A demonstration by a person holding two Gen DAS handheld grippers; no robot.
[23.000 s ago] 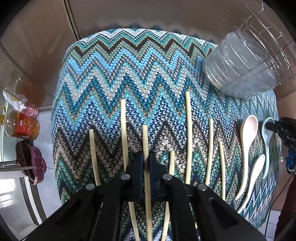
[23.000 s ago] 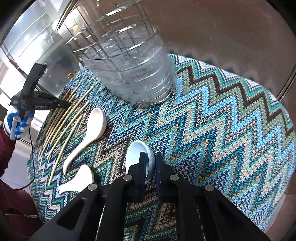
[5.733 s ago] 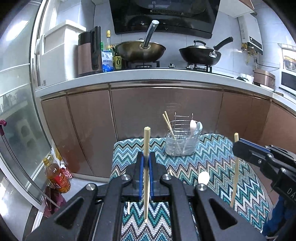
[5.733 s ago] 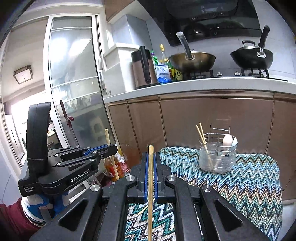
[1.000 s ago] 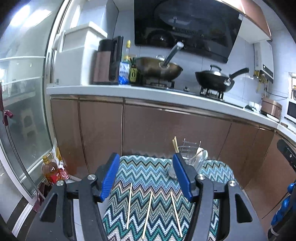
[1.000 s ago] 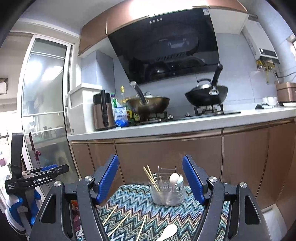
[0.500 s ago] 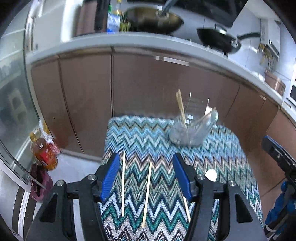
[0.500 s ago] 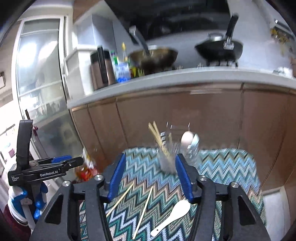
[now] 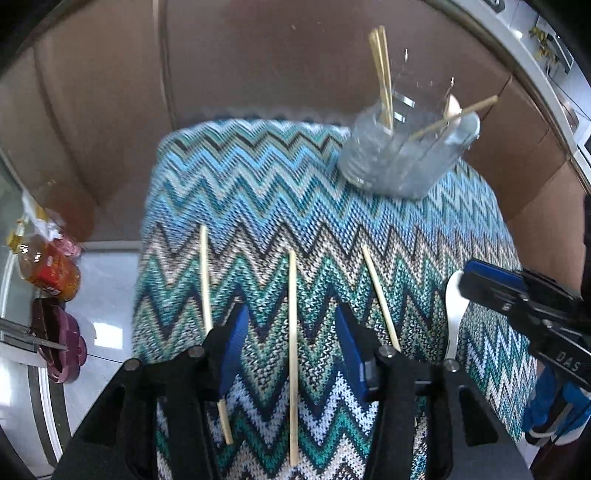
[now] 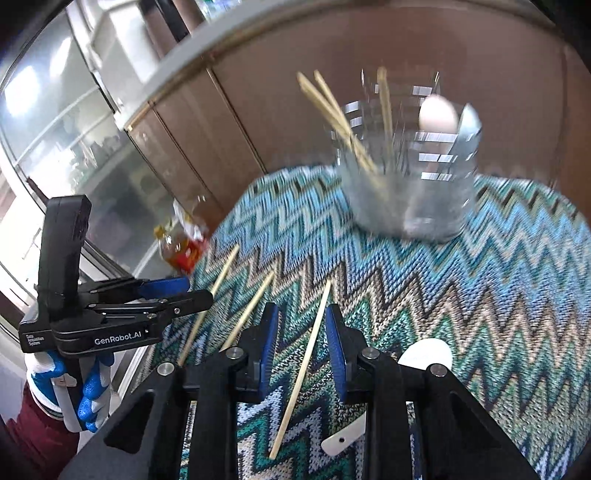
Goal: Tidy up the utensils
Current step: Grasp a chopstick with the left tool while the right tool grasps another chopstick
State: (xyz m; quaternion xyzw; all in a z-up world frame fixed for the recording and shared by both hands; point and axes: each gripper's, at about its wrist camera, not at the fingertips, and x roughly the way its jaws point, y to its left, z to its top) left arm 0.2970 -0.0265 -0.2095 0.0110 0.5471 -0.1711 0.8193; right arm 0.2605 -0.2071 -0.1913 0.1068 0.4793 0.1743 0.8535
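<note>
Left wrist view: my left gripper (image 9: 290, 343), jaws just narrowing yet apart, straddles the middle chopstick (image 9: 293, 354) on the zigzag cloth (image 9: 258, 192). My right gripper (image 10: 301, 350), narrowing too, brackets another chopstick (image 10: 303, 369); holder (image 9: 402, 158) at one o'clock.

- A home kitchen, seen from low down.
- Brown glossy cabinet doors (image 9: 258, 74) run beneath a pale countertop edge (image 10: 229, 33).
- A zigzag-knit cloth (image 9: 295, 192) covers a small table.
- A clear utensil holder (image 10: 410, 184) holds chopsticks and spoons.
- A bottle of cooking oil (image 9: 46, 266) stands on the pale floor beside a glass sliding door (image 10: 74, 140).
</note>
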